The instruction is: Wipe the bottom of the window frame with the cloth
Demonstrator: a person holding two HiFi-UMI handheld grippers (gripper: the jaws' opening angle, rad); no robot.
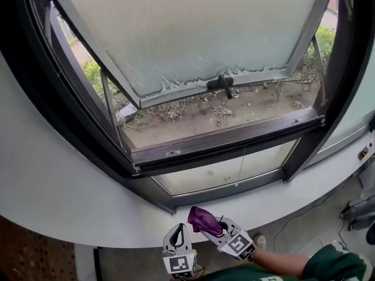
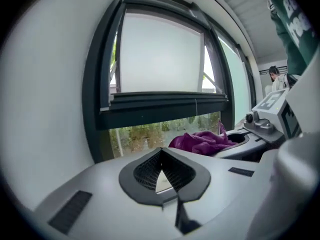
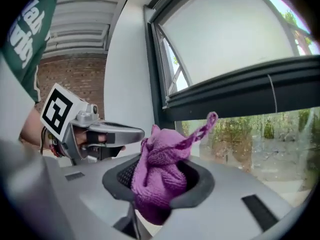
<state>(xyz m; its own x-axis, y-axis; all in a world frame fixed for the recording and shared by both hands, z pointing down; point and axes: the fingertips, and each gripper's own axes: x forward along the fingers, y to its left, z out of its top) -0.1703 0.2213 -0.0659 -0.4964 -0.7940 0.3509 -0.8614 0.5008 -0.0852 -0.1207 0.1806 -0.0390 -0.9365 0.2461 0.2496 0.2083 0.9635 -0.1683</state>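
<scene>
A crumpled purple cloth is clamped in my right gripper, low in the head view and well below the window. In the right gripper view the cloth bulges out between the dark pads of the right gripper, a loop sticking up. My left gripper hovers just to its left, jaws closed with nothing in them; its pads meet at the tip. The dark bottom rail of the window frame runs across above both grippers.
The frosted sash is swung outward, its handle at the lower edge. A dirt-strewn ledge lies outside. A fixed glass pane sits under the rail, white wall around it. Cables lie at the right.
</scene>
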